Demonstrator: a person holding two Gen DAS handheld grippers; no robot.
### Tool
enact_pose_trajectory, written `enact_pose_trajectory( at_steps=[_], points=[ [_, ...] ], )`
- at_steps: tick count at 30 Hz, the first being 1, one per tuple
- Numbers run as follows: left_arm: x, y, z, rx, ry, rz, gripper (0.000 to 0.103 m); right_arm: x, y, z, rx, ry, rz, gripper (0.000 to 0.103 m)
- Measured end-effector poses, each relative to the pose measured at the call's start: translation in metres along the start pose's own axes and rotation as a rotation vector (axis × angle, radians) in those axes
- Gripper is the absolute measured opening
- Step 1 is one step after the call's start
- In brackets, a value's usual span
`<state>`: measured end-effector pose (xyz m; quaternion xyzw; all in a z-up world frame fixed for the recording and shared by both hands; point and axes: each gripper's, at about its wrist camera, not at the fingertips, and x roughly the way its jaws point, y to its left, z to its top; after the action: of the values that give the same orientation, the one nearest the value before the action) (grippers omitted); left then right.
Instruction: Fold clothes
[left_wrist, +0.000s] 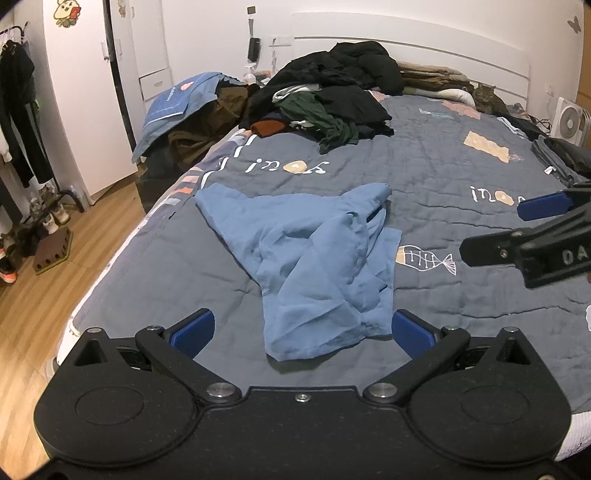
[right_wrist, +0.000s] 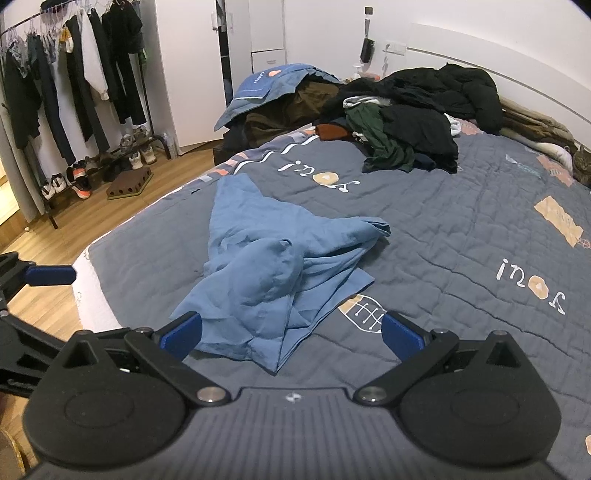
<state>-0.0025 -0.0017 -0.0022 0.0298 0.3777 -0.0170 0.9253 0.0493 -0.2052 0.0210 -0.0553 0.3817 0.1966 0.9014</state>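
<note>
A crumpled light blue cloth garment (left_wrist: 314, 266) (right_wrist: 266, 280) lies bunched up on the dark grey quilted bed cover (left_wrist: 443, 177) (right_wrist: 443, 229), near the bed's front edge. The left gripper (left_wrist: 303, 330), black with blue pads, hangs just in front of the garment with its fingers spread wide and nothing between them. The right gripper (right_wrist: 291, 332), black with blue pads too, is also wide open and empty, just in front of the garment and a bit to its right side; in the left view it shows (left_wrist: 491, 229) off to the right of the garment. Far behind the garment, at the back of the bed, sits a messy pile of dark clothes (left_wrist: 332, 92) (right_wrist: 406, 110). To the left of the garment, past the bed's edge, is a wooden floor (left_wrist: 44, 295) (right_wrist: 92, 214)
</note>
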Motion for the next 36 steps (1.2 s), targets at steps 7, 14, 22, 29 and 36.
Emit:
enact_pose_trajectory(
  at_steps=[7, 14, 22, 29, 36],
  points=[
    [0.006, 0.018, -0.005, -0.077, -0.015, -0.035, 0.103, 0.042, -0.016, 0.007, 0.039, 0.009, 0.019, 0.101],
    [0.015, 0.033, -0.009, -0.126, -0.016, -0.063, 0.103, 0.098, -0.03, 0.018, 0.123, 0.003, 0.113, 0.101],
    [0.023, 0.051, -0.012, -0.179, -0.002, -0.066, 0.103, 0.159, -0.031, 0.024, 0.262, 0.023, 0.237, 0.101],
    [0.027, 0.061, -0.017, -0.208, 0.016, -0.059, 0.103, 0.191, -0.026, 0.024, 0.339, 0.1, 0.261, 0.067],
    [0.021, 0.052, -0.015, -0.179, 0.002, -0.058, 0.103, 0.171, -0.033, 0.013, 0.371, 0.101, 0.288, 0.008]
  ],
)
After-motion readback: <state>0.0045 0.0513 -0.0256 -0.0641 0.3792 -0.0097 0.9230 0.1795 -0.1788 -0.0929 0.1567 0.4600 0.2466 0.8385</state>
